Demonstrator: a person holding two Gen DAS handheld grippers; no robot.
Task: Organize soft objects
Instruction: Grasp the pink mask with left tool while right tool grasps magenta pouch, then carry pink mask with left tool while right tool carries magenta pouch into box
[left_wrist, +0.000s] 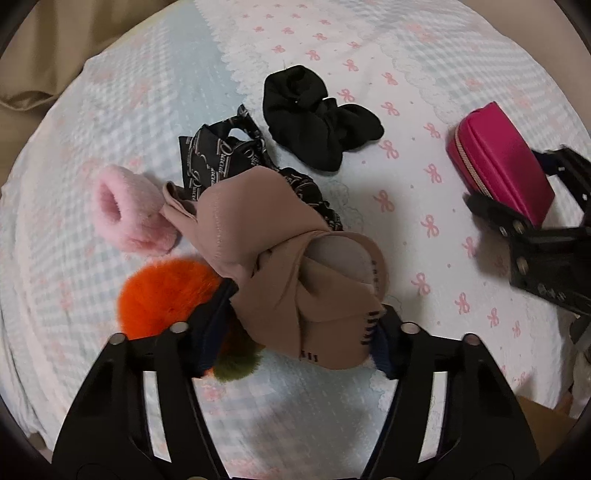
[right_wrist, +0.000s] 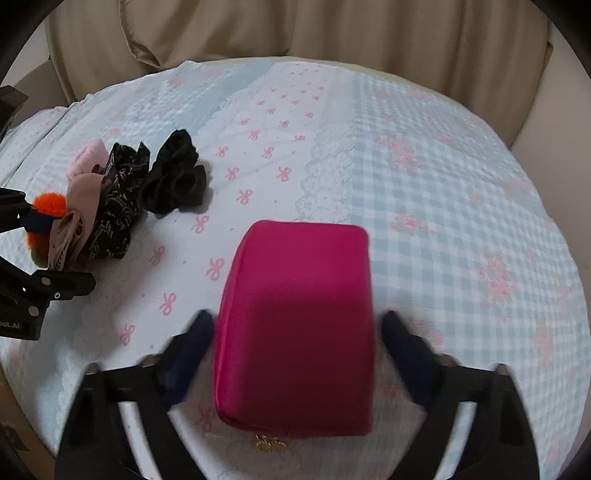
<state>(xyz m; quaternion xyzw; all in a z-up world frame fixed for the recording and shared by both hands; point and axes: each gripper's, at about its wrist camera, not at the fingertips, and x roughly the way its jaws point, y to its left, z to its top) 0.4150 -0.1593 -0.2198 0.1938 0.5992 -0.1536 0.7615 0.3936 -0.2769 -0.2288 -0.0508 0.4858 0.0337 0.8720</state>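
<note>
My left gripper (left_wrist: 308, 299) points down over a pile of hair ties, its pads pressing both sides of a beige scrunchie (left_wrist: 288, 266). An orange pompom (left_wrist: 162, 291) and an olive one (left_wrist: 236, 363) lie under its left finger. A pink fuzzy scrunchie (left_wrist: 125, 214), a black printed scrunchie (left_wrist: 218, 155) and a plain black scrunchie (left_wrist: 314, 118) lie around it. My right gripper (right_wrist: 298, 317) straddles a magenta zip pouch (right_wrist: 299, 325); its blurred pads stand close beside the pouch with a thin gap on the right. The pouch (left_wrist: 498, 158) rests on the bedspread.
Everything lies on a pale blue checked bedspread (right_wrist: 443, 184) with pink bows. Tan bedding (right_wrist: 295, 29) is bunched along the far edge. A brown cardboard corner (left_wrist: 535, 417) shows at the near right. Bare bedspread stretches right of the pouch.
</note>
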